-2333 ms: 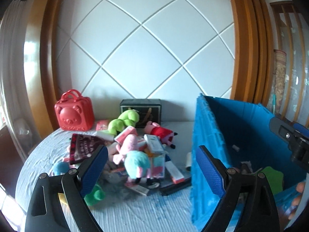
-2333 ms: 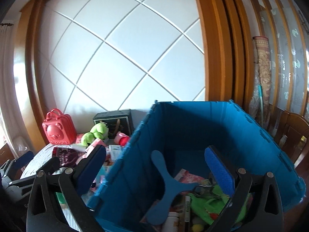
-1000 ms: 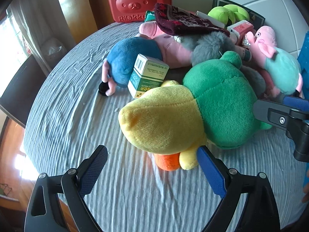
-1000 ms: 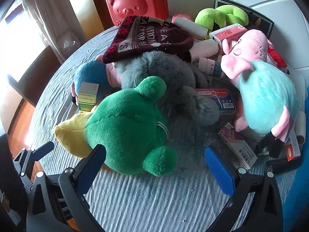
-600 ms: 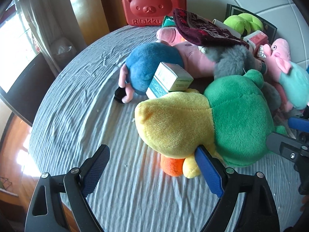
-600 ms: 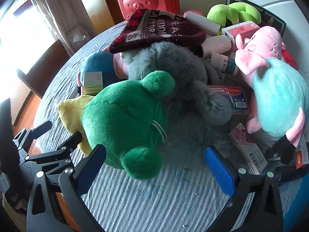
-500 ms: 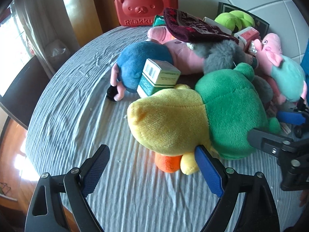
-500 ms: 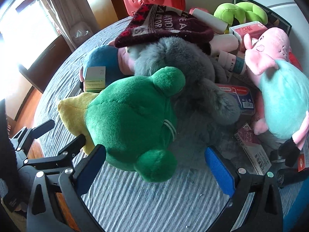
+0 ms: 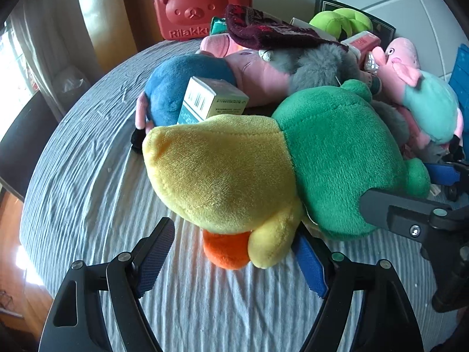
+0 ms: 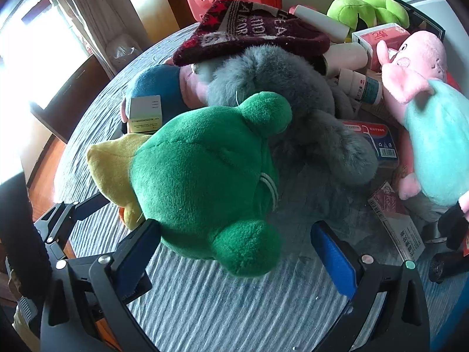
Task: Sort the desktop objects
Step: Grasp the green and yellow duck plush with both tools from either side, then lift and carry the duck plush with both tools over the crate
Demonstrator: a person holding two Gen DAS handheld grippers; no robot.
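A plush duck with a yellow body (image 9: 222, 170) and a green hood (image 10: 202, 176) lies on the grey ribbed cloth (image 9: 88, 176), at the near side of a toy pile. My left gripper (image 9: 231, 255) straddles its orange foot and yellow wing. Its jaws are closing: the right pad is against the wing, the left pad still apart from the plush. My right gripper (image 10: 234, 249) is open around the green hood's lower ear, with its left pad close against the hood. From the left wrist view, the right gripper's fingers reach in beside the hood.
Behind the duck lie a grey fluffy plush (image 10: 293, 96), a maroon knit hat (image 10: 249, 32), a blue and pink plush (image 9: 181, 88), a small box (image 9: 211, 102) and a pig plush in teal (image 10: 433, 135). A red bear case (image 9: 202, 8) stands at the back. Blue bin edge (image 9: 460, 67) at right.
Both grippers swung from facing the wall and blue bin down to the duck. Over the last second the left jaws narrowed around the yellow end, and the right gripper closed in on the hood.
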